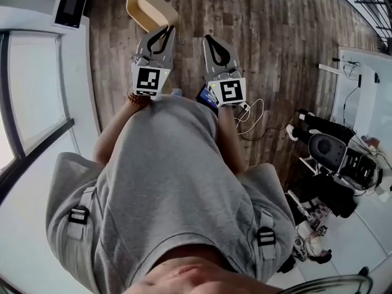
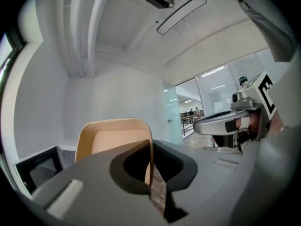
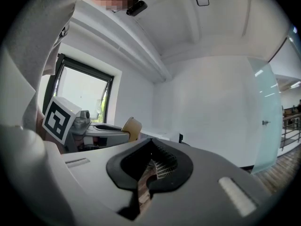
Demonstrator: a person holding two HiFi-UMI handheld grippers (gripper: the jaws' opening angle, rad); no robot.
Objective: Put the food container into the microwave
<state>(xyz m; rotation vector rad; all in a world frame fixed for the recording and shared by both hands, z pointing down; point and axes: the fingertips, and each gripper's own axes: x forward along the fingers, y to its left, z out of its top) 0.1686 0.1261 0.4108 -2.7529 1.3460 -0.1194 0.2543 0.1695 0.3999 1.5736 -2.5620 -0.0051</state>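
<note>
Wooden floor point(image 1: 275, 41) below; left claw point(image 2: 151, 173) clamps tan food container point(image 2: 115, 135) rim, right claw point(image 3: 148, 169) closed, seemingly empty.

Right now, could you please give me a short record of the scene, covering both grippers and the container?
Left gripper: shut on the container's side wall
Container: beige, looks empty, tipped on edge, held out in front of the person
Right gripper: shut, nothing between its jaws, beside the left one and apart from the container
Below: wood floor
Progress: container in the air, not yet set down anywhere
</note>
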